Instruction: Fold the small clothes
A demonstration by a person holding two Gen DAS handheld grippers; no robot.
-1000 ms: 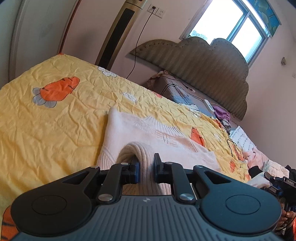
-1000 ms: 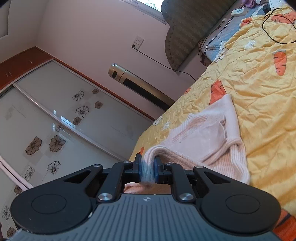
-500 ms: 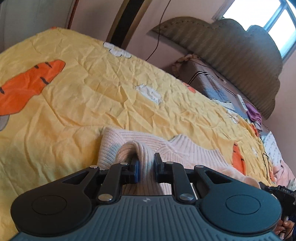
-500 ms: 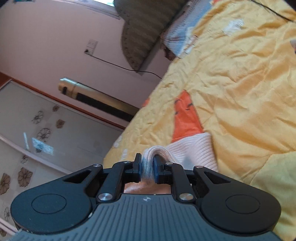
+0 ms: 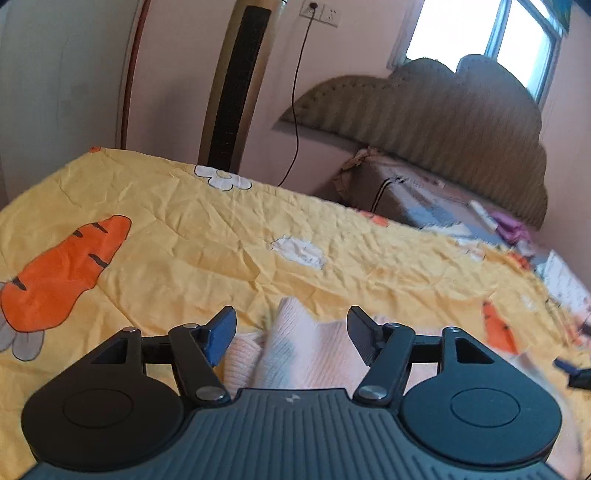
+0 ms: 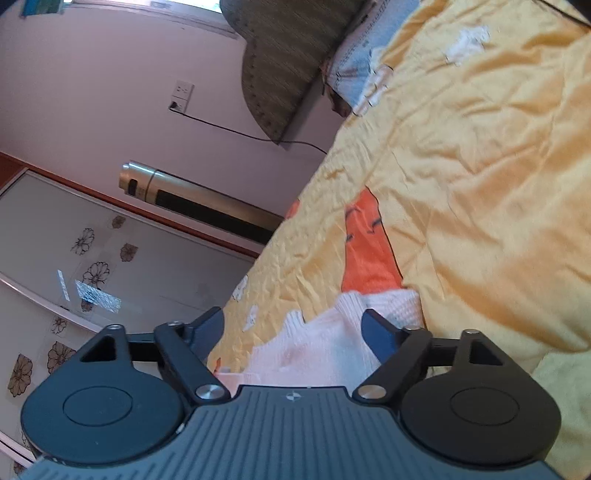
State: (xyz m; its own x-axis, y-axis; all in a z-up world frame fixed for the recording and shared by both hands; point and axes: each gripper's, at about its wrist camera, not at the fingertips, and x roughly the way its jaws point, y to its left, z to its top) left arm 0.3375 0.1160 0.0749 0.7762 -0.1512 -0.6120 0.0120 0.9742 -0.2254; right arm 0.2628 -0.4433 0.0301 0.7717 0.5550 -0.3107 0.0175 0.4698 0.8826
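Walls: pink [image 5: 177, 74] — a socket [image 5: 325, 13] sat high.
Window: bright daylight [image 5: 461, 33].
Bed: padded headboard [image 5: 443, 122] — yellow carrot-print quilt [image 5: 184, 229].
Wardrobe: flowered sliding doors [image 6: 92, 258].

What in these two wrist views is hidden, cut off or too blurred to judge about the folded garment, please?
- Left wrist view: the near part of the pink knit garment is hidden behind the left gripper, whose jaws are opening around it.
- Right wrist view: the right gripper, jaws opening, covers the garment's near edge.
- Neither view shows the whole fold.
- Items by the headboard are blurred.
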